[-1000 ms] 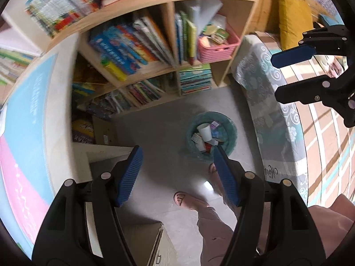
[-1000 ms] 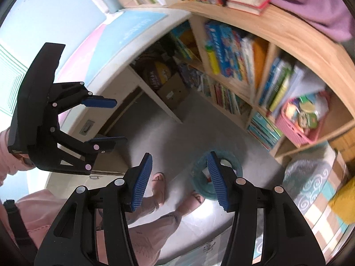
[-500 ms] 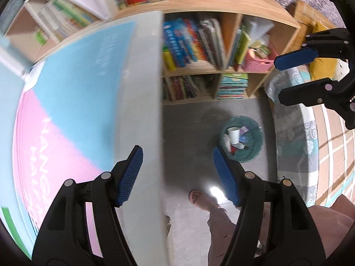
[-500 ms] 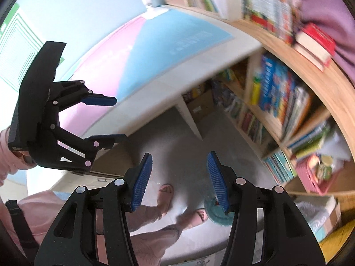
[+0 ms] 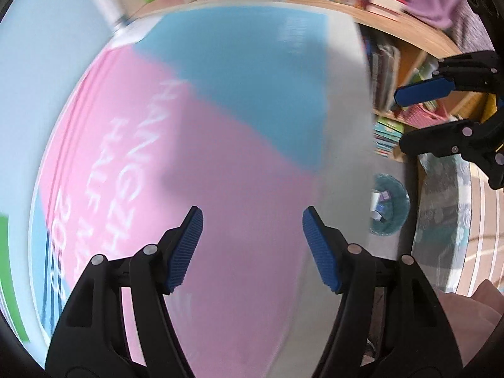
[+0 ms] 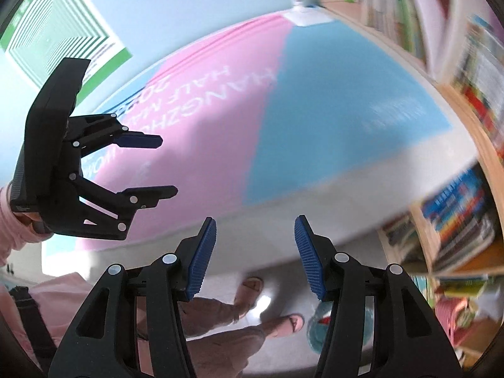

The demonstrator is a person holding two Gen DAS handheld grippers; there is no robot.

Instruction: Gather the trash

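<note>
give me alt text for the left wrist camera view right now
Open left gripper, holding nothing, above a pink and blue desk mat. The teal trash basket sits on the floor at right, below the open right gripper.

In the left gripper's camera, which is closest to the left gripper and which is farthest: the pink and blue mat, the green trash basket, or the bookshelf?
From the left gripper:
1. The pink and blue mat, on the tabletop right under the open fingers.
2. The green trash basket, down on the floor to the right, past the table edge.
3. The bookshelf, at the back, upper right.
</note>
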